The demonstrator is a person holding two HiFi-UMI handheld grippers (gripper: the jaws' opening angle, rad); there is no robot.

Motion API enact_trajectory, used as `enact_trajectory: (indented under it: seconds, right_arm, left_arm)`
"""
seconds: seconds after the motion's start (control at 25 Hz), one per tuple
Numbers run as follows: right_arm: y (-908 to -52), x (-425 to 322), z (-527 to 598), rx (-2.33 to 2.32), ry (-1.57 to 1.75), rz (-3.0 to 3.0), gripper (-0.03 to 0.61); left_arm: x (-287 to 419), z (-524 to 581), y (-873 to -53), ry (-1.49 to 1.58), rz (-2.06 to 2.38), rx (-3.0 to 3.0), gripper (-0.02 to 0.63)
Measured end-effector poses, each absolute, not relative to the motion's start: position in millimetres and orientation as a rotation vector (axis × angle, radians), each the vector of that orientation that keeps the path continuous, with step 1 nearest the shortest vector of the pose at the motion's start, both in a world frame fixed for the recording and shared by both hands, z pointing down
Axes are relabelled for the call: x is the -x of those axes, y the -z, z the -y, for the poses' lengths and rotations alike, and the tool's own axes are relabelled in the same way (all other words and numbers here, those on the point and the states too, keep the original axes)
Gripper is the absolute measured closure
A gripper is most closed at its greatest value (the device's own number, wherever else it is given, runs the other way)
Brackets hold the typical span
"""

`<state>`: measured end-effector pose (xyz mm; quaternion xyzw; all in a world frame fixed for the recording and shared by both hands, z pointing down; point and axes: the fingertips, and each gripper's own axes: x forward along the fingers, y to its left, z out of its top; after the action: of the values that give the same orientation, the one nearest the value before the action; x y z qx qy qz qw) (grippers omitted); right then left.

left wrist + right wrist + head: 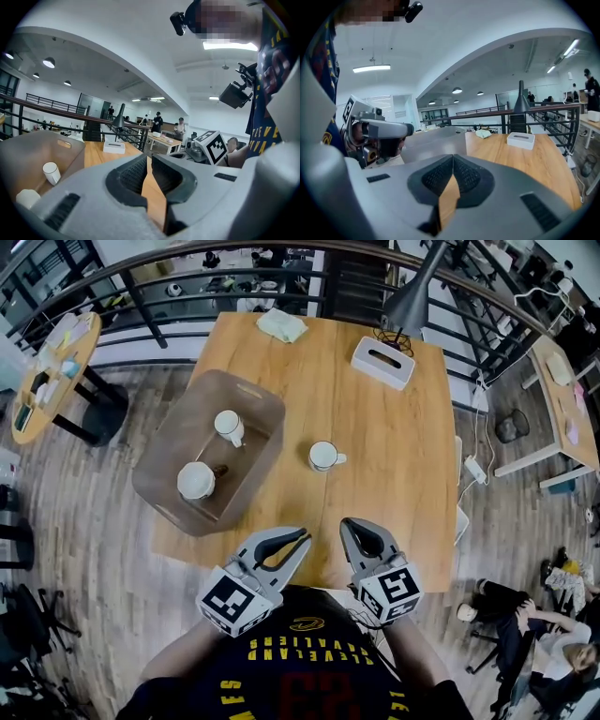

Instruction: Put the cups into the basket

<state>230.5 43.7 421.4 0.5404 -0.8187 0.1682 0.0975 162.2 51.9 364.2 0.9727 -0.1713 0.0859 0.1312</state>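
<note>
Left gripper (303,537) & right gripper (346,524): jaws closed, empty, over near table (412,474) edge; handled cup (228,426) & wider cup (196,480) in basket (167,448); third cup (324,456) on tabletop beside it.

A square wooden table (412,427) stands on a plank floor (84,521). Near its far right corner lies a white tissue box (382,362) with a slot on top. Just beyond the box rises a grey cone-shaped lamp shade (410,307) on a slanted stem. A crumpled pale green cloth (282,325) lies at the table's far edge. A dark curved railing (169,277) runs behind the table. At the far left stands a round wooden table (52,371) bearing small items. On the floor to the right lie a white power strip (474,469) and a dark waste bin (512,427), near a second desk (562,399). People (525,615) sit at the near right.
</note>
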Motion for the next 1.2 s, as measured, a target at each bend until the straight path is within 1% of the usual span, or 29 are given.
enact_trajectory:
  seconds: [0.2,0.4,0.56,0.6,0.68,0.76,0.92,1.0,1.2]
  right_arm:
    - [-435.1,-245.4,-31.6,-1.627,-0.506,2.337,0.565]
    - [-445.6,-268.6,-6.4,-1.706,-0.539,2.174,0.563]
    - [-451.3,-278.2,10.9,-1.674,-0.477,2.039,0.561]
    - [-452.8,-280.0,14.1,-1.647,-0.451,2.004,0.555]
    - [-458.3,-280.4,21.4,-1.577,-0.415,1.947,0.489]
    - [-467.1,-280.2,32.4,-1.521,-0.411,1.912,0.459]
    - [-485.9,-288.7,57.1,-1.478,-0.475,1.906,0.443]
    - [-496.9,-292.8,67.2,-1.415,-0.480,1.922,0.440]
    - [-536.4,-290.6,86.2,-1.064,-0.335,1.945,0.428]
  left_arm:
    - [-146.8,-46.0,-380.1,-0.295,0.489,-2.817,0.584]
    - [-133.7,-34.1,-387.3,-0.305,0.443,-2.815,0.584]
    - [-128.9,-34.8,-402.1,-0.441,0.314,-2.895,0.572]
    - [-127.0,-36.1,-408.5,-0.482,0.288,-2.906,0.569]
    - [-122.2,-35.2,-416.6,-0.530,0.244,-2.927,0.561]
    - [-117.1,-30.7,-422.2,-0.539,0.205,-2.926,0.558]
    - [-120.6,-30.4,-434.4,-0.480,0.129,-2.827,0.557]
    - [-128.9,-33.0,-440.0,-0.467,0.099,-2.771,0.540]
    - [-135.1,-35.1,-461.3,-0.584,0.140,-2.715,0.520]
